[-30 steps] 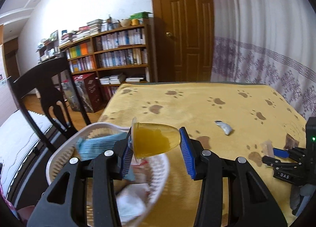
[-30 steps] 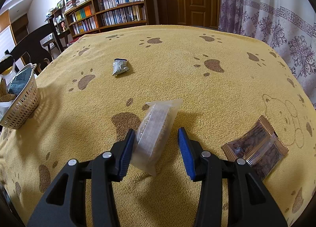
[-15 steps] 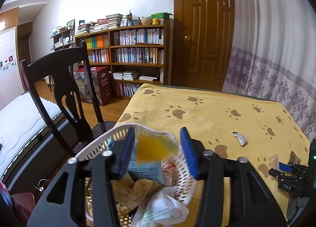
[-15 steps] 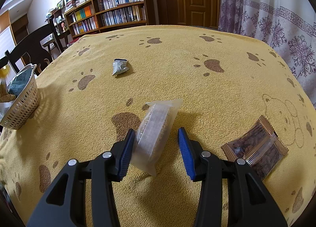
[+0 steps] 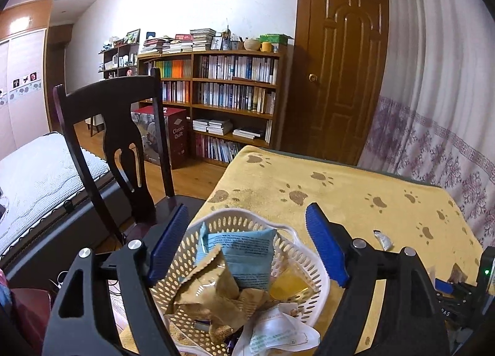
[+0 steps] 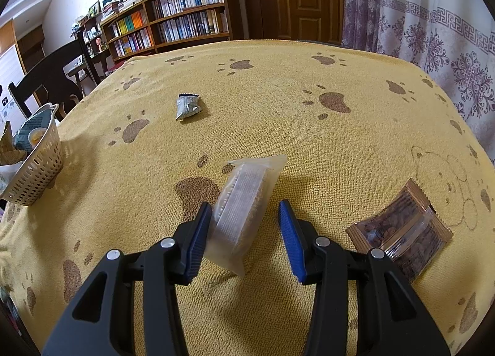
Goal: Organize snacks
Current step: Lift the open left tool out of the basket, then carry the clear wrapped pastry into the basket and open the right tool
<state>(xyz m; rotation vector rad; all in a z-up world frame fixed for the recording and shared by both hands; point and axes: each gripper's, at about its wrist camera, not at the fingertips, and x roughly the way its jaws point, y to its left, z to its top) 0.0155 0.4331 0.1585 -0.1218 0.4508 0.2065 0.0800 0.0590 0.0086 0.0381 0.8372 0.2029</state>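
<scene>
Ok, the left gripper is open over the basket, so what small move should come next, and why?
Probably close the right gripper on the clear cracker packet. Its jaws are open with the packet lying between them on the yellow cloth, so it is already lined up. The left gripper is open and holds nothing above the white basket, where the orange jelly cup lies.

Landmark: wooden bookshelf (image 5: 229,99) against the far white wall, packed with upright books. On top of it: stacked books (image 5: 202,39), a woven bowl (image 5: 252,44), a yellow mug (image 5: 265,46), a green box (image 5: 273,38). Just right of it: brown panelled door (image 5: 342,68) with a round knob (image 5: 313,78). Further right: white curtain with purple pattern (image 5: 433,127). In front of it, low on the floor: dark red box (image 5: 173,139). Nearer and left of it: dark wooden chair (image 5: 120,142); beyond that, a grey mattress (image 5: 34,170).
</scene>
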